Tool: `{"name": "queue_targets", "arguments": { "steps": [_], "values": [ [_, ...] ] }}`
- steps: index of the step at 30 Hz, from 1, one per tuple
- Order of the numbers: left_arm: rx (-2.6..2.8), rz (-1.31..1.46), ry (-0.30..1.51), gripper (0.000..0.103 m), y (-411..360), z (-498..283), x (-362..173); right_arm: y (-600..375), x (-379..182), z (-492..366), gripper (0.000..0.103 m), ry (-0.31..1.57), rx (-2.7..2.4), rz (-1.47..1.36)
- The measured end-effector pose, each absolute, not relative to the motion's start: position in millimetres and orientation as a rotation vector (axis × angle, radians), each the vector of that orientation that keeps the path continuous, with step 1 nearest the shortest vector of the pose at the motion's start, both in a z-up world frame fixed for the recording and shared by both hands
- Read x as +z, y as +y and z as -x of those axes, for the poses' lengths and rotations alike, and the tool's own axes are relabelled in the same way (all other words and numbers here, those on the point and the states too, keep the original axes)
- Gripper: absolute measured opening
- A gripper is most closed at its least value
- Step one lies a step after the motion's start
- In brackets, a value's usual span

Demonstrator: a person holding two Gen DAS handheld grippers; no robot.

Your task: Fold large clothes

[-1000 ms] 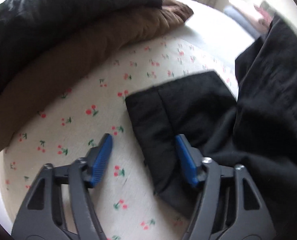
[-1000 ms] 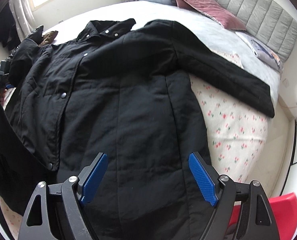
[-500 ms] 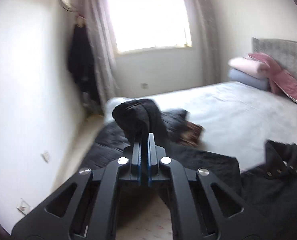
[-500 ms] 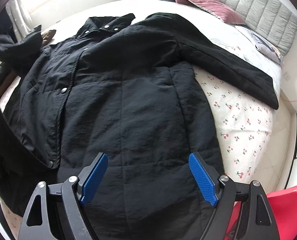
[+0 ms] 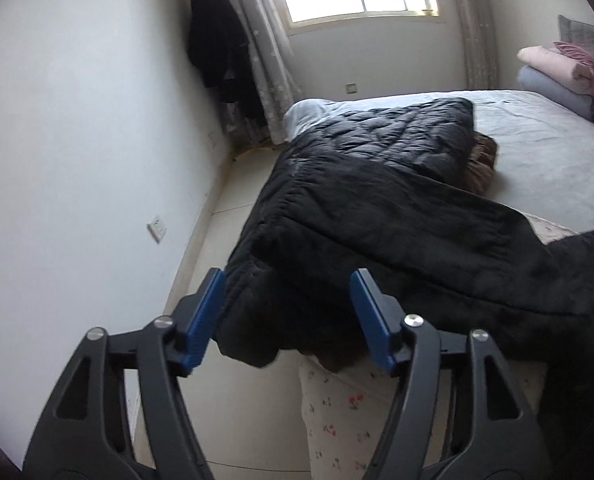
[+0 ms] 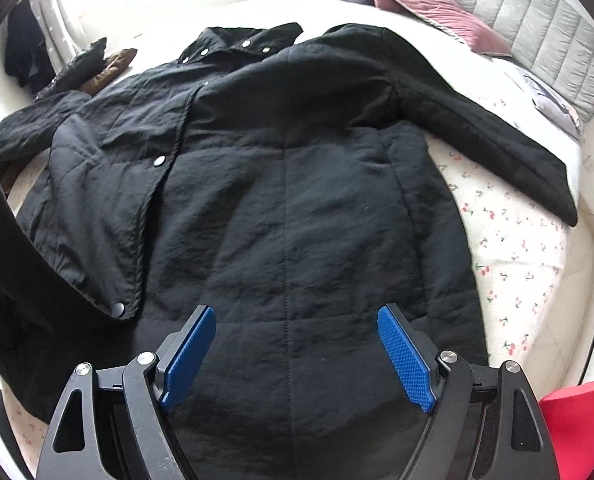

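A large black coat [image 6: 289, 184] lies spread flat on the bed, collar at the far end. Its right sleeve [image 6: 497, 140] stretches out over the cherry-print sheet. The other sleeve [image 5: 377, 248] lies stretched toward the bed's edge, its cuff hanging over the corner. My left gripper [image 5: 289, 280] hovers at that cuff with its jaws opening. The cuff shows between the fingers and neither pad presses on it. My right gripper [image 6: 297, 312] is open above the coat's lower body, holding nothing.
A folded black quilted jacket [image 5: 377, 136] lies on a brown garment [image 5: 483, 160] at the bed's far corner. Folded bedding [image 5: 553, 76] and a pink pillow [image 6: 437, 12] sit by the grey headboard [image 6: 537, 28]. A red chair [image 6: 577, 428] stands near the right. Dark clothes [image 5: 217, 52] hang by the curtain.
My left gripper shut on the sleeve cuff, lifted it up and outward, and now stands open with the sleeve laid out toward the bed's edge. The right gripper has stayed put.
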State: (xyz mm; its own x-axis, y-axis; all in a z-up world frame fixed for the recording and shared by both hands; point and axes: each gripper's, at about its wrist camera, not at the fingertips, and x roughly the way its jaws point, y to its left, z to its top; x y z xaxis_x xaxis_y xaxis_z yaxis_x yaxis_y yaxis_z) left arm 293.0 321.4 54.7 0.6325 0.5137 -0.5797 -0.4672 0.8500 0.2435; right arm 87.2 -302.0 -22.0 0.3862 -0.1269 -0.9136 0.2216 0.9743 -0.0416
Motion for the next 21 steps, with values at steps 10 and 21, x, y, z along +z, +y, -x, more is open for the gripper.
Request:
{"name": "queue_targets", "arguments": {
  "steps": [10, 21],
  "values": [
    [-0.215, -0.122, 0.775, 0.072, 121.2, -205.2, 42.0, -285.5, -16.4, -71.7, 0.084, 1.141, -0.18, -0.148],
    [-1.153, -0.325, 1.094, 0.072, -34.1, -80.2, -20.4, -287.7, -15.1, -32.6, 0.084, 1.146, -0.195, -0.14]
  ]
}}
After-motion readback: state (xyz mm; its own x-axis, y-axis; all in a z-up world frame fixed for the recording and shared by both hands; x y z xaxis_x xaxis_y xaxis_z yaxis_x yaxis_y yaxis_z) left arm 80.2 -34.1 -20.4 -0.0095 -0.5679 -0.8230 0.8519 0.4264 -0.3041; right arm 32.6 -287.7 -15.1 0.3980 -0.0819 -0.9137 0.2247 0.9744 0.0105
